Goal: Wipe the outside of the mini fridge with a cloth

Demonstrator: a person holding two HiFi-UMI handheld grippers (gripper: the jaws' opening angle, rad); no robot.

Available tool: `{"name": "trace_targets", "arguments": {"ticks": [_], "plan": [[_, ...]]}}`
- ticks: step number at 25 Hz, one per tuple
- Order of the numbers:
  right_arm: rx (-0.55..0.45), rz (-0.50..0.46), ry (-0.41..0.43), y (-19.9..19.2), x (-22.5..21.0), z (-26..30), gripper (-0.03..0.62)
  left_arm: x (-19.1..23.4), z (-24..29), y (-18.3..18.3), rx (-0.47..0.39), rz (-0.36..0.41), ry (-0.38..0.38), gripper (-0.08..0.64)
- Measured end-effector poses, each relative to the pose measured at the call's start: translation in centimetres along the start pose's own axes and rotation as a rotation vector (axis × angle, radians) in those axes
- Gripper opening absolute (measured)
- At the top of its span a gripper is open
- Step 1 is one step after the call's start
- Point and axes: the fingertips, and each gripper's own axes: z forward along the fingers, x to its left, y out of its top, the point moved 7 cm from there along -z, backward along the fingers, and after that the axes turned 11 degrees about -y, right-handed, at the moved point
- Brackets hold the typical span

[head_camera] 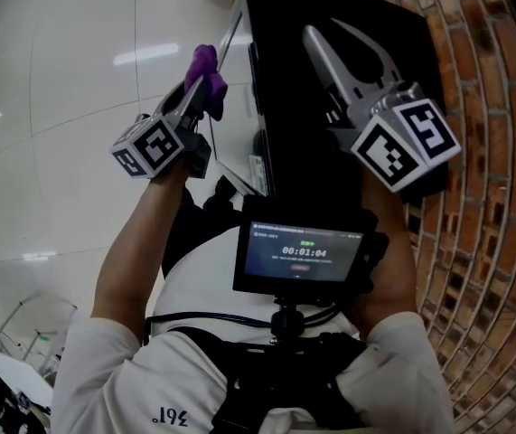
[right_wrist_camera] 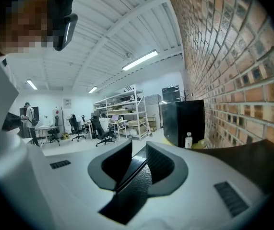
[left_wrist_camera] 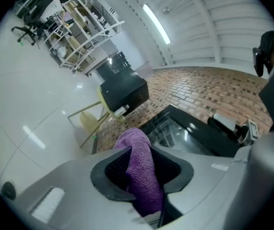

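At the far left, a glossy white floor is reflecting the ceiling lights. The person's left forearm is reaching forward over it. The left gripper is squeezing a purple cloth between its jaws, which are standing fairly wide around the thick folded fabric. One end of the cloth is poking out past the fingertips. The cloth is hanging just beside the left edge of the black mini fridge, and contact cannot be made out. The fridge is standing in the centre, straight ahead of the person. A small screen on the chest rig is glowing below it. The right gripper is lying over the fridge top, its jaws narrow and pinching a thin black edge of the fridge. A brick wall is running along the right.
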Motion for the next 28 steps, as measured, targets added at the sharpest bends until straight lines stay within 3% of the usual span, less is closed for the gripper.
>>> {"name": "trace_targets", "arguments": {"ticks": [15,28], "plan": [[-0.018,-0.001,0.015,-0.7,-0.6,0.3,0.083,-15.0,-1.3,2.5,-0.105,-0.038,-0.259,0.114],[-0.014,-0.003,0.019,-0.8,-0.4,0.3,0.084,-13.5,-1.2,0.3,-0.068,-0.065,-0.23,0.114]]}}
